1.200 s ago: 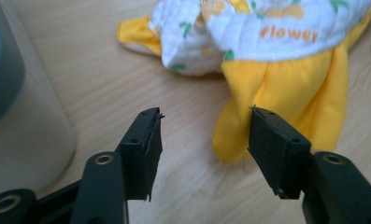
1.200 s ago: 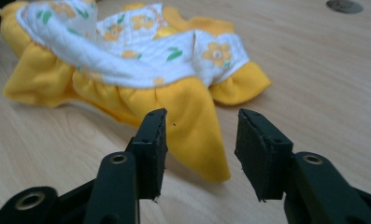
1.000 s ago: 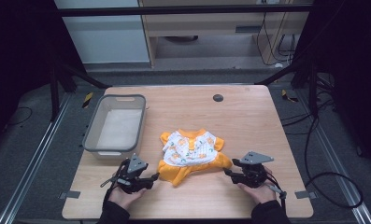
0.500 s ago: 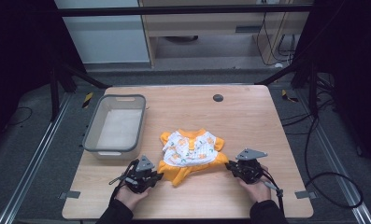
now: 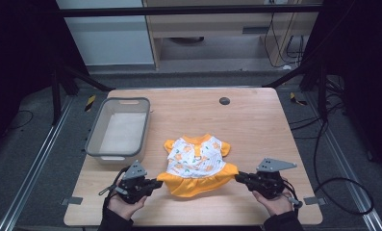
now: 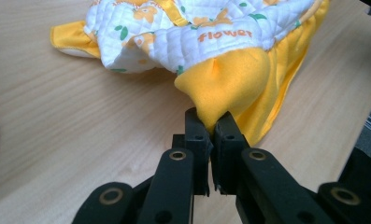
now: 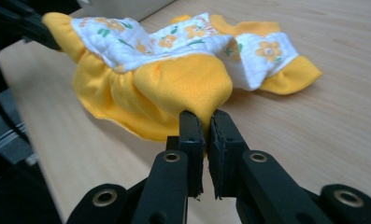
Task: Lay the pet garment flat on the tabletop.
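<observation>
A small doll dress, white flower-print top over an orange skirt, lies near the front of the wooden table. My left gripper is shut on the skirt's left hem corner; in the left gripper view its jaws pinch a fold of orange fabric. My right gripper has just been closing and is now shut on the right hem corner, with orange cloth pinched between its jaws. Both corners are raised slightly, and the hem is stretched between them.
A grey plastic tub stands on the table's left side, behind my left hand. A small black round inset sits near the far edge. Bare wood lies behind and to the right of the dress.
Both grippers went from open beside the skirt to shut on its hem corners. They rose a little with the fabric, and the hem is now pulled wider between them.
</observation>
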`<state>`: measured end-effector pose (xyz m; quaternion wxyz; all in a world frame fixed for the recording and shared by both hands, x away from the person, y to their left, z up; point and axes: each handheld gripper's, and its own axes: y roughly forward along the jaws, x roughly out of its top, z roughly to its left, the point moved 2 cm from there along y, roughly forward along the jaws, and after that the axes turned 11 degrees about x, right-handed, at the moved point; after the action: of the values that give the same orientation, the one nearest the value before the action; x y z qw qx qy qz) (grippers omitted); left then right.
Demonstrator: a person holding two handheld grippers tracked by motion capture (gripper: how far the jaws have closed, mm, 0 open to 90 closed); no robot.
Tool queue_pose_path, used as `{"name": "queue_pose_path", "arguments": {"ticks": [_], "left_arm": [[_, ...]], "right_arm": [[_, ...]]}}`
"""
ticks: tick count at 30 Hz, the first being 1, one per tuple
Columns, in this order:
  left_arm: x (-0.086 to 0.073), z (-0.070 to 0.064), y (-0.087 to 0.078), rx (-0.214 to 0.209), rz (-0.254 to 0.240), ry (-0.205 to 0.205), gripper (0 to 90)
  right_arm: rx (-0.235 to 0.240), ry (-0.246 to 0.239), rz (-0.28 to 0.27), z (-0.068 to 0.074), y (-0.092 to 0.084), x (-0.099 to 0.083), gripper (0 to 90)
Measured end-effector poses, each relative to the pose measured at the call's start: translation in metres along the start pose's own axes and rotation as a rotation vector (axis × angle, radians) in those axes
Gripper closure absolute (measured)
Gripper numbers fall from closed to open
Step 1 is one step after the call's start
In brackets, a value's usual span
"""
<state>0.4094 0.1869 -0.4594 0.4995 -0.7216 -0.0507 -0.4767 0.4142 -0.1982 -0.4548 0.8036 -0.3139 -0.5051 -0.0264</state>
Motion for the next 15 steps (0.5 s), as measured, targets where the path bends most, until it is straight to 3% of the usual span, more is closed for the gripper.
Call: {"name": "queue_pose_path", "arguments": {"ticks": [4,8,11,15], "left_arm": [[-0.014,-0.003,0.000,0.007,0.046,0.000,85.7],[-0.021,-0.003,0.005,0.038,0.068,0.012,78.4],[-0.021,-0.004,0.001,0.059,0.023,0.015,62.8],[-0.018,-0.004,-0.013,0.068,-0.060,0.001,52.7]], "right_arm": [[0.045,0.028,0.046,0.011,-0.004,-0.013,81.6],[-0.005,0.023,0.088,0.011,-0.001,-0.028,73.7],[-0.034,-0.010,0.072,0.010,-0.001,-0.029,67.0],[-0.045,-0.025,0.009,0.010,-0.007,-0.024,60.5]]}}
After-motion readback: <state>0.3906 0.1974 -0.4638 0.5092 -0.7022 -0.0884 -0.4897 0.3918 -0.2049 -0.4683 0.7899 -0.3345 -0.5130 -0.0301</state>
